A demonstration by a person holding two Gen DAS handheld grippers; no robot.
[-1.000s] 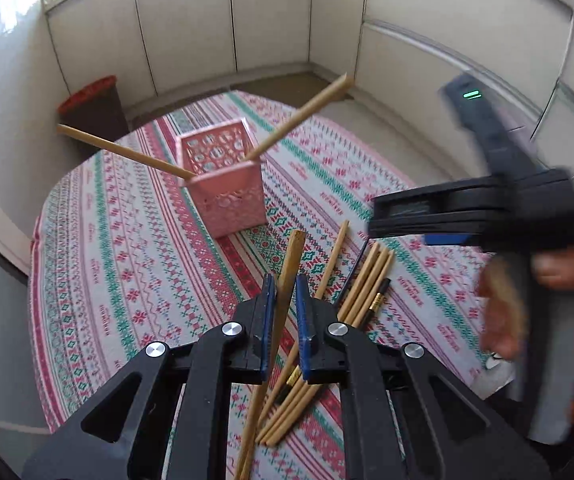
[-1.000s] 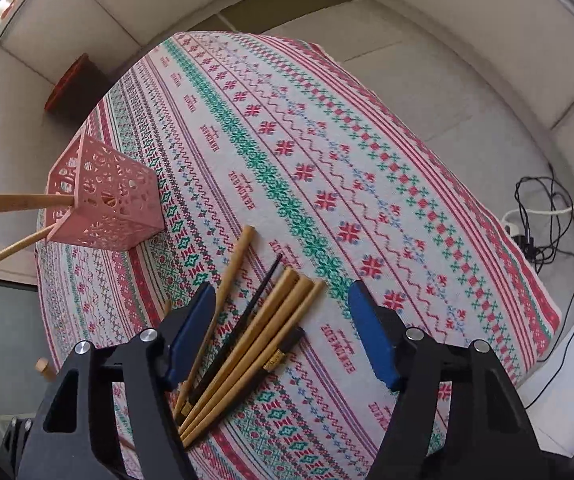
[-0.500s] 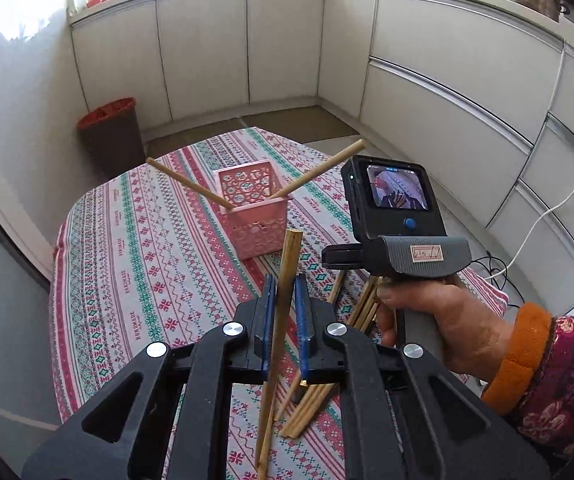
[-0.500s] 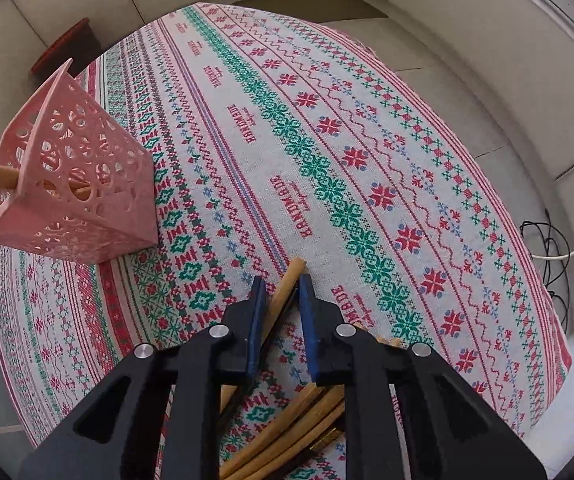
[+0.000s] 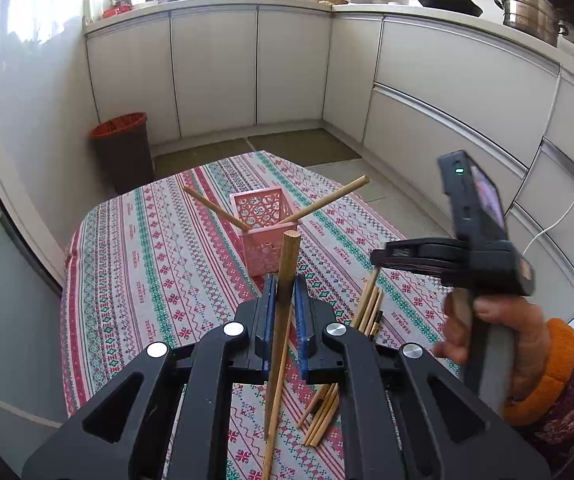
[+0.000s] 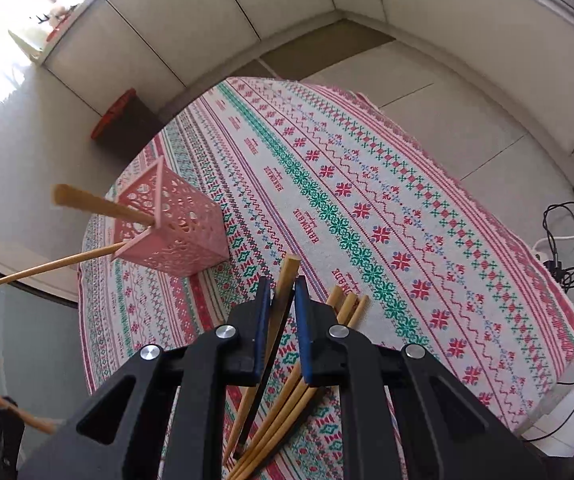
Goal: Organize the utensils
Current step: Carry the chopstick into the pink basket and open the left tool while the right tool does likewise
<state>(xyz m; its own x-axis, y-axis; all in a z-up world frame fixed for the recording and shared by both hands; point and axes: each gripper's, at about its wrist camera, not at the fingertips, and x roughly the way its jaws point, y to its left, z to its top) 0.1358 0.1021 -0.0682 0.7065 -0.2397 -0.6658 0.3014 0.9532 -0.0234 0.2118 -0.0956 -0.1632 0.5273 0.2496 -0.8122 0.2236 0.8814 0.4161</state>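
Note:
My left gripper (image 5: 283,294) is shut on a wooden chopstick (image 5: 287,264) that stands nearly upright between its blue pads, above the patterned tablecloth (image 5: 159,272). Beyond it stands a pink lattice basket (image 5: 265,240) with two chopsticks leaning out of it. My right gripper (image 6: 281,300) points down at the table; its jaws are closing on a wooden chopstick (image 6: 287,276), with a thin dark stick beside it, both raised off the pile. Several more chopsticks (image 6: 345,304) lie on the cloth under it. The basket (image 6: 175,232) is to its left.
A person's hand (image 5: 499,340) with an orange cuff holds the right gripper's handle at the right. A dark bin with a red rim (image 5: 121,148) stands on the floor past the table. Cabinets ring the room. Cables (image 6: 559,248) lie on the floor right of the table's edge.
The right gripper came down over the pile, closed from wide open onto a chopstick and lifted it. The left gripper rose with its chopstick and now looks more level.

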